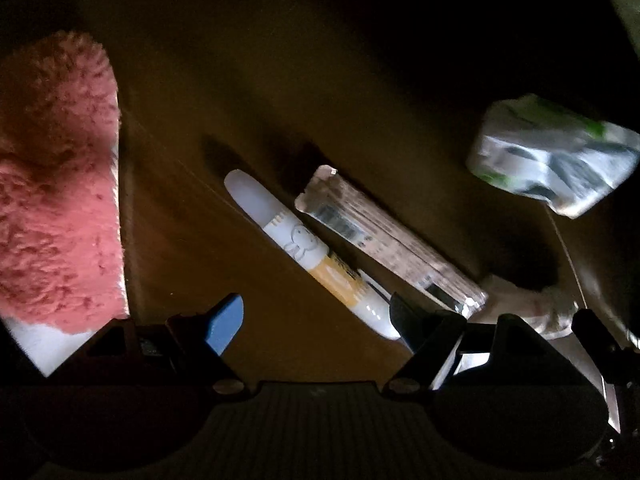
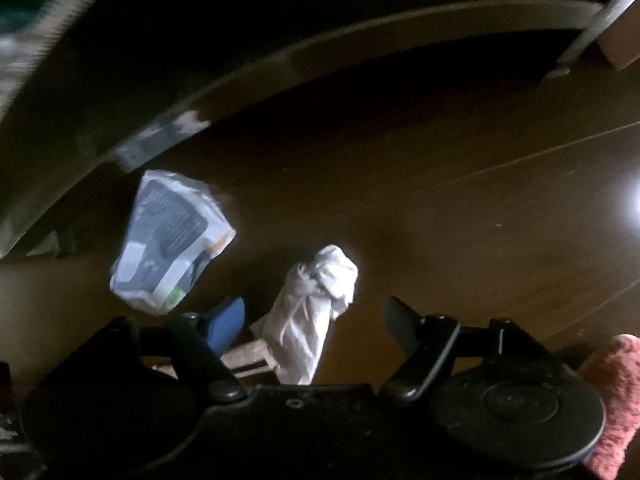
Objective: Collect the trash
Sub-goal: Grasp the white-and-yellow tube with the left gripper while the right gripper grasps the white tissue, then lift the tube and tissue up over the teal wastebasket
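Observation:
On a dark wooden floor lie a white and yellow tube [image 1: 308,252], a long clear wrapper with a barcode [image 1: 384,236], a crumpled white and green packet [image 1: 552,156] and a crumpled white tissue [image 1: 532,304]. My left gripper [image 1: 316,316] is open and empty, low over the tube's near end. In the right wrist view the tissue [image 2: 312,312] lies between the open fingers of my right gripper [image 2: 316,320]; whether they touch it I cannot tell. The packet [image 2: 172,240] lies to its left.
A pink fluffy slipper [image 1: 56,192] lies at the left, and its edge shows in the right wrist view [image 2: 612,400]. A dark curved furniture edge [image 2: 280,68] with a leg [image 2: 592,32] runs behind the trash. The scene is dim.

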`<control>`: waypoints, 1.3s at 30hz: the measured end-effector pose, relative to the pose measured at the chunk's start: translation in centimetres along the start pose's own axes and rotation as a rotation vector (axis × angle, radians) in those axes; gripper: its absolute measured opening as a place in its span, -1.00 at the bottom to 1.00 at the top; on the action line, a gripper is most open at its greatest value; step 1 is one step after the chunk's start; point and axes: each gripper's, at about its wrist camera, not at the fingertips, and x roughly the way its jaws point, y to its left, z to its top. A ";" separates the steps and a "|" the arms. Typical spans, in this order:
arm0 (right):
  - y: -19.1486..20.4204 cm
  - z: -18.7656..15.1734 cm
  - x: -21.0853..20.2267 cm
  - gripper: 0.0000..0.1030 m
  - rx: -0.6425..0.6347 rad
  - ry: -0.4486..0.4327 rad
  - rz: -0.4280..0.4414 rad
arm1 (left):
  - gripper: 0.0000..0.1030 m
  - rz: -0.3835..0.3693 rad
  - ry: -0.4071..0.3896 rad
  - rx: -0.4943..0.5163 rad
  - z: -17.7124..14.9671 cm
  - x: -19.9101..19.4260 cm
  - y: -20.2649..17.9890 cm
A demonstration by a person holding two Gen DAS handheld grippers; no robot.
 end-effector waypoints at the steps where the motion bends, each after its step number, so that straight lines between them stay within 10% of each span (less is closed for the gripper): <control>1: 0.0 0.1 0.5 0.42 0.006 0.005 -0.007 | 0.55 0.000 0.005 -0.006 0.2 0.4 0.1; 11: -0.2 0.1 3.4 0.04 0.050 0.029 -0.014 | 0.39 -0.013 0.012 -0.020 1.1 2.1 -0.6; 16: -0.4 -0.1 3.1 -0.33 0.042 0.031 -0.012 | -0.38 -0.037 0.026 -0.031 1.1 1.8 -1.2; 22: -1.9 0.2 2.9 -0.65 0.025 0.037 0.046 | -0.57 -0.002 -0.005 -0.011 1.4 0.9 -0.7; 39: -0.6 -1.2 -8.5 -0.83 -0.303 0.019 -0.034 | -0.59 0.016 -0.095 0.084 -1.5 -6.1 -1.1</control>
